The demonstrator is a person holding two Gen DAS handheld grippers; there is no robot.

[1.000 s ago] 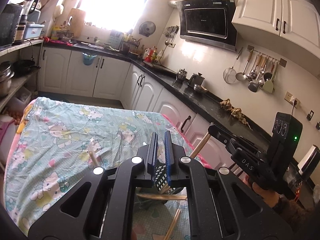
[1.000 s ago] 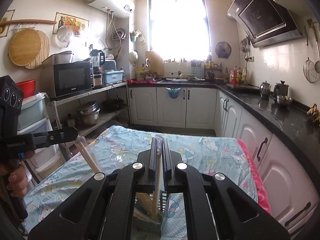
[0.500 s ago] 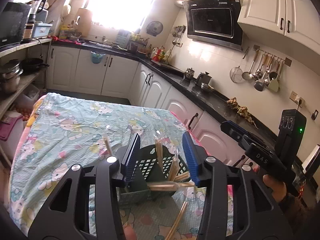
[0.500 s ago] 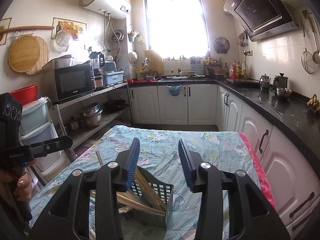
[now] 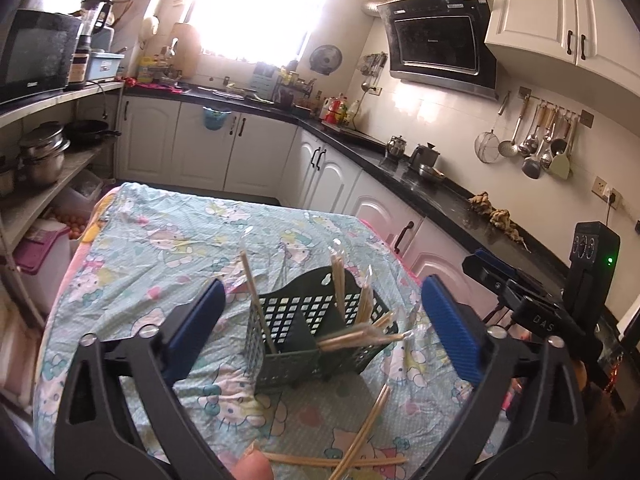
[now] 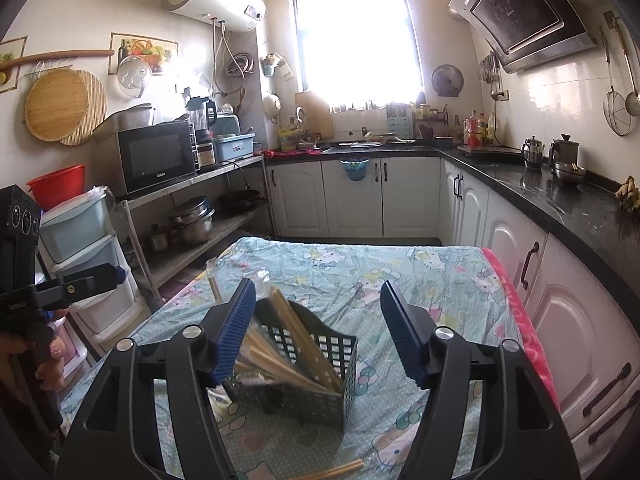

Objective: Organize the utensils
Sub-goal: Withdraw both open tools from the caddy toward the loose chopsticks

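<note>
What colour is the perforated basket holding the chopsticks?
Dark green basket; it shows best in the left wrist view.

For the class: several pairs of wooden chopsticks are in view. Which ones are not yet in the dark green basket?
The loose chopsticks lying crossed on the patterned cloth nearest the camera, in front of the basket. The others stand or lean inside the basket's compartments; these lie flat outside it.

Black gripper (image 5: 320, 320), blue ribbed pads (image 5: 450, 324)

Your dark mesh basket (image 5: 320, 332) stands upright on the cloth, wrapped chopsticks (image 5: 340, 280) leaning inside; loose chopsticks (image 5: 360, 436) lie crossed before it.
</note>
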